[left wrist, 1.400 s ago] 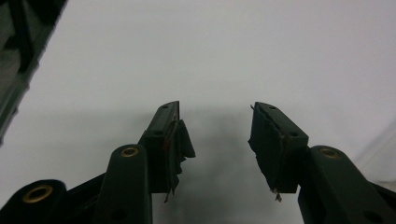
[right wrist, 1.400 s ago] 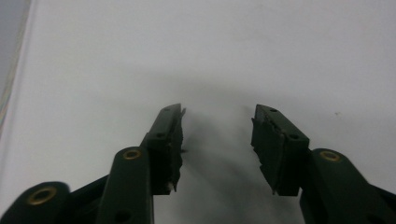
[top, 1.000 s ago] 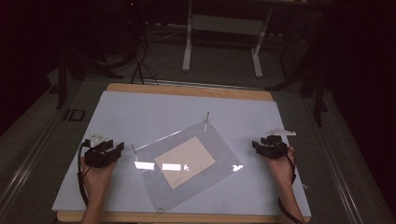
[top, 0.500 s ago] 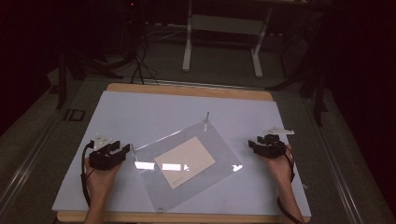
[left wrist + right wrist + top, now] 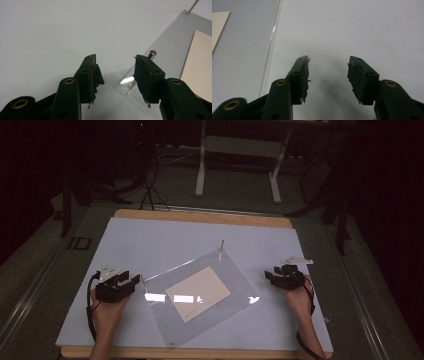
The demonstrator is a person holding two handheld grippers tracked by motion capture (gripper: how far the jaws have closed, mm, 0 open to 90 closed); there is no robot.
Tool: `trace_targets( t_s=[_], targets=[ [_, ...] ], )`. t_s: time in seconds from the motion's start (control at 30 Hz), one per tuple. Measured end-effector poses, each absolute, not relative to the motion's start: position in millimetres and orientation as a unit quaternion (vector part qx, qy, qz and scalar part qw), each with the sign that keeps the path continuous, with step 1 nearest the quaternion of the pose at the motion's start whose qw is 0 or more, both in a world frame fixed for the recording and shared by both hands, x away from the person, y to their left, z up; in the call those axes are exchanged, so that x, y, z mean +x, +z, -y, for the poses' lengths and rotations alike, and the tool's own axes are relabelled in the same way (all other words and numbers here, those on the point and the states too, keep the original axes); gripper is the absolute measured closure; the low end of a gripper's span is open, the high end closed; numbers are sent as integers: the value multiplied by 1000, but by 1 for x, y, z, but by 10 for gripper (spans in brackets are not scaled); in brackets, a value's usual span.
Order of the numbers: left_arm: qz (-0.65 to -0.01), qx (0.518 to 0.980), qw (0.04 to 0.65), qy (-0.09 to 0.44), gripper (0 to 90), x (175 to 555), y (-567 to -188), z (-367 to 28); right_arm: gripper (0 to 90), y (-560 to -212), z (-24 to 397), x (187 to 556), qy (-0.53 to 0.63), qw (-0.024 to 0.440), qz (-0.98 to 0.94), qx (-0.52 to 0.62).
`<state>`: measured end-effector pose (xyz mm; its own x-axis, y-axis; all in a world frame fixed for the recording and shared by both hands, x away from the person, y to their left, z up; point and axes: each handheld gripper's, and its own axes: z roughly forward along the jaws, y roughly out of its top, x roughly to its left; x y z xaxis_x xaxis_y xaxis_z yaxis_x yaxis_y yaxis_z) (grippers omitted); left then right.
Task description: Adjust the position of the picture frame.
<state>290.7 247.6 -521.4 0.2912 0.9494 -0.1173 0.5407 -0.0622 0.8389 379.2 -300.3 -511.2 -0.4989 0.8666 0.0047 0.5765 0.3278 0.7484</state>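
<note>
We are holding both grippers low over the desk (image 5: pixel 150 240), one at each side of the clear plate (image 5: pixel 200 295) lying at lower centre of the high view with a beige card (image 5: pixel 197 292) under or inside it. The left gripper (image 5: pixel 132 280) is sitting just beside the plate's left corner, jaws released and empty; in the left gripper view its right jaw is standing right next to the corner pin (image 5: pixel 152 53). The right gripper (image 5: pixel 270 276) is waiting near the plate's right edge, also released and empty.

We are judging the step as closing in on the plate. To do it well, we are suggesting that the left jaws straddle the pin or corner squarely before clenching, staying level with the desk, and that the right gripper come in to the edge (image 5: pixel 272 40) without nudging the plate.
</note>
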Motion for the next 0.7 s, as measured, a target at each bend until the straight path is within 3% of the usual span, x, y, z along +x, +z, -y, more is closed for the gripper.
trace_targets(
  t_s=[0.7],
  targets=[
    [-528,691,440,225,487,286,-518,-251,433,-499,281,382,395,171,-792,433]
  ],
)
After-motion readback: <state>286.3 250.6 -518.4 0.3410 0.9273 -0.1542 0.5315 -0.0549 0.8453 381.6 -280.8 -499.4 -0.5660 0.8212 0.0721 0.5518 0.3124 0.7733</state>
